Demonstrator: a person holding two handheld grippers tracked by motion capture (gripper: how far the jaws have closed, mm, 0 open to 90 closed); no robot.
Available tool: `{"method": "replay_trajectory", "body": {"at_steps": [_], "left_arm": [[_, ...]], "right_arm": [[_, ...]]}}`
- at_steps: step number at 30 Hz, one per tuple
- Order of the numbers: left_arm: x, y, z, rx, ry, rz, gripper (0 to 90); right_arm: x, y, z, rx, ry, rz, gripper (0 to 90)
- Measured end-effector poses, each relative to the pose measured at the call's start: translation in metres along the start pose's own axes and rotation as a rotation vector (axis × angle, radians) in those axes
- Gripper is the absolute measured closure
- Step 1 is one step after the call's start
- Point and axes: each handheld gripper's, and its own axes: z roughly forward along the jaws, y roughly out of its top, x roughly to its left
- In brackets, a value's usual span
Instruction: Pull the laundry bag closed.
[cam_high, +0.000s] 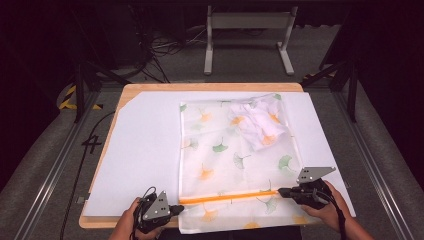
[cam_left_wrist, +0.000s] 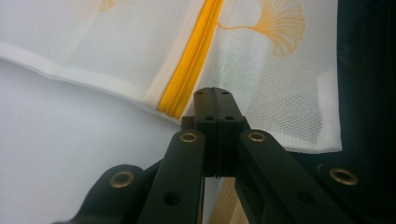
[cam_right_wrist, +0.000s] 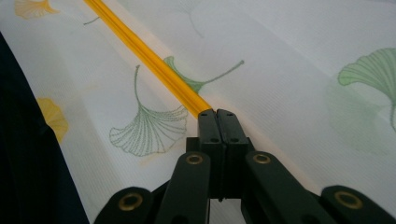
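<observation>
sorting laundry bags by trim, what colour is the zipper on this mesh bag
Orange-yellow; the zipper shows best in the right gripper view.

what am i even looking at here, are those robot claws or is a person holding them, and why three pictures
A person is holding them: each hand grips a hand-held tool with two black jaws. The high view looks down on the table from above; the left gripper and the right gripper show near its bottom edge. The other two pictures come from small cameras riding on each gripper, looking along its jaws.

On a white sheet lies a white mesh bag printed with green and orange leaves, with some crumpled white cloth at its far end. An orange zipper runs across the bag's near end. Both grippers are shut, one at each end of the zipper; the left seems to pinch the mesh, the right the zipper's end.
</observation>
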Motion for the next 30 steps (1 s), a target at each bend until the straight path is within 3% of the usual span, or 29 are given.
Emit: {"method": "replay_trajectory", "body": {"at_steps": [30], "left_arm": [[0.001,-0.001,0.000,-0.009,-0.008,-0.006,90.0]], "right_arm": [[-0.009,-0.009,-0.011,-0.005,-0.026,0.024,90.0]]}}
